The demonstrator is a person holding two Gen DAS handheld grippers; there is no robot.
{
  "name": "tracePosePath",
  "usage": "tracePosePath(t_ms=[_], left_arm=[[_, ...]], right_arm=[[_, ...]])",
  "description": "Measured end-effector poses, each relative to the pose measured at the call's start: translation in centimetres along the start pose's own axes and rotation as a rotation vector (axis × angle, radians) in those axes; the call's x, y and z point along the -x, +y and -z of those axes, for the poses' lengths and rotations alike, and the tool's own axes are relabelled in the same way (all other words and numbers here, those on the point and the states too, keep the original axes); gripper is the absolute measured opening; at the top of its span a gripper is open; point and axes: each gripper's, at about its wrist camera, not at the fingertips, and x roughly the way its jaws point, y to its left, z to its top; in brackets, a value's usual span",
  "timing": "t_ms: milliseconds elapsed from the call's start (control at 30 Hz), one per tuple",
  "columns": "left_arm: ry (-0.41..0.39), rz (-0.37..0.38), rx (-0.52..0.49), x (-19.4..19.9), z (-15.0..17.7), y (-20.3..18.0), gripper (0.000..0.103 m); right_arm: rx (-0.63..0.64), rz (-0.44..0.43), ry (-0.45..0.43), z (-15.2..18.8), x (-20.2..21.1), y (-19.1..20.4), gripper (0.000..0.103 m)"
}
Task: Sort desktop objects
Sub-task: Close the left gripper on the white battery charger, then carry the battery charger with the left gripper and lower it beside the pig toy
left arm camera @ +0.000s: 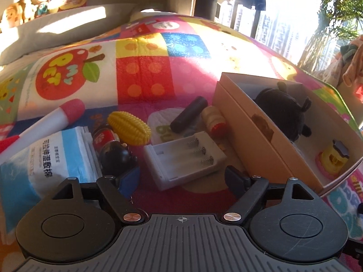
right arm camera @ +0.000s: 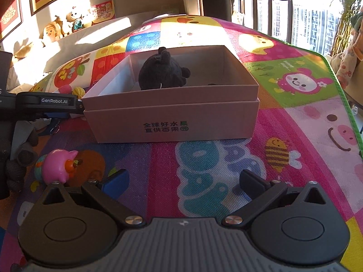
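Note:
A tan cardboard box (left arm camera: pixel 240 122) stands open on the colourful mat and holds a black plush toy (left arm camera: pixel 283 111) and a small yellow toy (left arm camera: pixel 333 158). My left gripper (left arm camera: pixel 181 179) is open just above a white battery holder (left arm camera: pixel 183 158). Beside it lie a black cylinder (left arm camera: pixel 188 114), a yellow corn toy (left arm camera: pixel 129 128), a small bottle (left arm camera: pixel 106 139) and a black figure (left arm camera: pixel 118 158). My right gripper (right arm camera: pixel 183 181) is open and empty in front of the box (right arm camera: pixel 172 113). The plush (right arm camera: pixel 163 72) shows inside. A pink pig toy (right arm camera: pixel 57 165) sits at its left.
A wipes packet (left arm camera: pixel 40 161) and a pink-tipped white toy (left arm camera: pixel 56 120) lie at the left. A cream and red roll (left arm camera: pixel 215 121) rests against the box. The left gripper's body (right arm camera: pixel 45 102) shows at the left of the right wrist view. The mat's green edge (right arm camera: pixel 340 86) runs along the right.

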Motion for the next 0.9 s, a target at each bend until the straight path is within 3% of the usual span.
tracePosePath(t_ms=[100, 200, 333, 400, 667, 800, 900], left_arm=[[0.005, -0.064, -0.027, -0.3, -0.3, 0.7, 0.086], [0.001, -0.134, 0.020, 0.0, -0.5, 2.5, 0.086], [-0.002, 0.036, 0.110, 0.8, -0.6, 3.7, 0.095], [-0.003, 0.068, 0.113, 0.6, -0.9, 2.8, 0.095], [0.078, -0.021, 0.236, -3.2, -4.3, 1.6, 0.097], [0.116, -0.132, 0.162, -4.6, -5.0, 0.4, 0.094], [0.111, -0.141, 0.106, -4.4, -4.6, 0.0, 0.091]], right_arm=[[-0.001, -0.002, 0.000, 0.0, 0.0, 0.0, 0.103], [0.001, 0.000, 0.001, 0.0, 0.0, 0.0, 0.103], [0.004, 0.001, 0.002, 0.0, -0.1, 0.0, 0.103], [0.008, 0.005, 0.004, 0.0, -0.1, 0.1, 0.103], [0.010, 0.006, 0.005, 0.0, -0.1, 0.1, 0.103], [0.007, 0.004, 0.004, -0.1, -0.1, 0.1, 0.103], [0.003, 0.000, 0.002, -0.1, -0.1, 0.1, 0.103]])
